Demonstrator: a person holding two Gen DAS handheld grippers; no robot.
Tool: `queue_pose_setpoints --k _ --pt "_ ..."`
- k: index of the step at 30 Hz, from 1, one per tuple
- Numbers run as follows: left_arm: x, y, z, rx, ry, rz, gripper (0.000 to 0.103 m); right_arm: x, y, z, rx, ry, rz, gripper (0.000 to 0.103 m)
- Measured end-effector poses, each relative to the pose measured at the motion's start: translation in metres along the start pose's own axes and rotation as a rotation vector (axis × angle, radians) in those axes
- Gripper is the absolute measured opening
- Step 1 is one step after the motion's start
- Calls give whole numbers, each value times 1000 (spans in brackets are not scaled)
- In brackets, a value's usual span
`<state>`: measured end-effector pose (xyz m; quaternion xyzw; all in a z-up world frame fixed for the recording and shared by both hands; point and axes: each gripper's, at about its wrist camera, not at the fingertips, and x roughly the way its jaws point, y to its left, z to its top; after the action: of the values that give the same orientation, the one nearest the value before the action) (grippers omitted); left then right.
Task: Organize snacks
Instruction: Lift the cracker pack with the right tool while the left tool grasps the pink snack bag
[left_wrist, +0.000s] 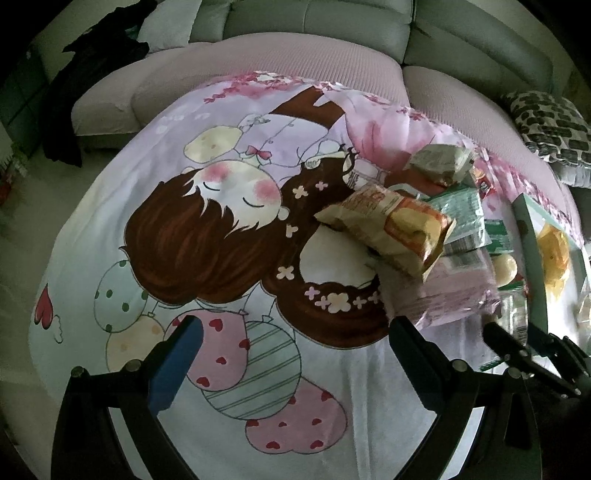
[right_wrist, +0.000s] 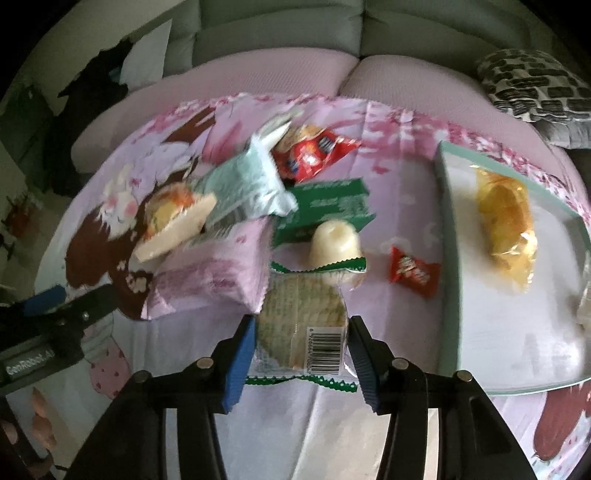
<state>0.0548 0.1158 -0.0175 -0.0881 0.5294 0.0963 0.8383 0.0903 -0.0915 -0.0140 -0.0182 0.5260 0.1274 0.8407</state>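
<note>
Looking along the right claw (right_wrist: 301, 354), we see a clear cracker packet (right_wrist: 306, 332) with a barcode and green zigzag edges lying between its 2 blue pads; the left pad sits against the wrapper's edge and the right pad looks just beside it, so we cannot tell whether it is truly clamped. The packet lies on the cartoon-printed cloth (right_wrist: 402, 206) that covers the bench, its far end under a pale jelly cup (right_wrist: 334, 240).

Around it the snacks crowd close: a pink bag (right_wrist: 210, 284) touches the packet on the left, a green box (right_wrist: 325, 206) lies behind the cup, and a mint pouch (right_wrist: 247, 188) and a yellow-orange bag (right_wrist: 173, 221) pile further left. A red wrapper (right_wrist: 314, 157) lies at the back and a small red candy (right_wrist: 413, 273) sits between the cup and the teal-rimmed tray (right_wrist: 448, 258). On the tray rests a yellow pastry in clear film (right_wrist: 506, 221).

The left claw (left_wrist: 291, 354) hangs over bare cloth with its pads wide apart and nothing between them; from its view the pile (left_wrist: 406, 229) sits to the right.

Motion blur smears every label, so we read no brand. A pale item at the tray's right edge is cut off. A sofa (right_wrist: 280, 74) and a patterned cushion (right_wrist: 532, 88) sit behind.
</note>
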Motion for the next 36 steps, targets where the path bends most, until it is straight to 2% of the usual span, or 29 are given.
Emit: queue_pose_setpoints --k 9,13,18,21,24,32,34,36 --pt "-1 -13 4 -2 -20 -54 100 -28 -34 9 127 -98 -11 53" --pt "7 -14 8 -51 -28 -49 100 -30 -45 8 168 -101 -3 53" --pt "21 -1 7 -123 18 -36 100 -31 -59 8 222 -105 6 53" --pt "33 0 4 -131 70 -33 100 -32 -66 7 244 -104 9 53" --pt "40 -9 1 -91 104 -43 100 -32 -72 6 261 -102 11 53" --pt "36 -43 -3 49 123 -69 100 -32 -79 5 282 -103 7 53" --pt "34 -52 -4 80 123 -92 100 -31 -79 4 284 -102 6 53" --pt "31 -64 -6 110 120 -148 100 -31 -80 4 287 -102 5 53"
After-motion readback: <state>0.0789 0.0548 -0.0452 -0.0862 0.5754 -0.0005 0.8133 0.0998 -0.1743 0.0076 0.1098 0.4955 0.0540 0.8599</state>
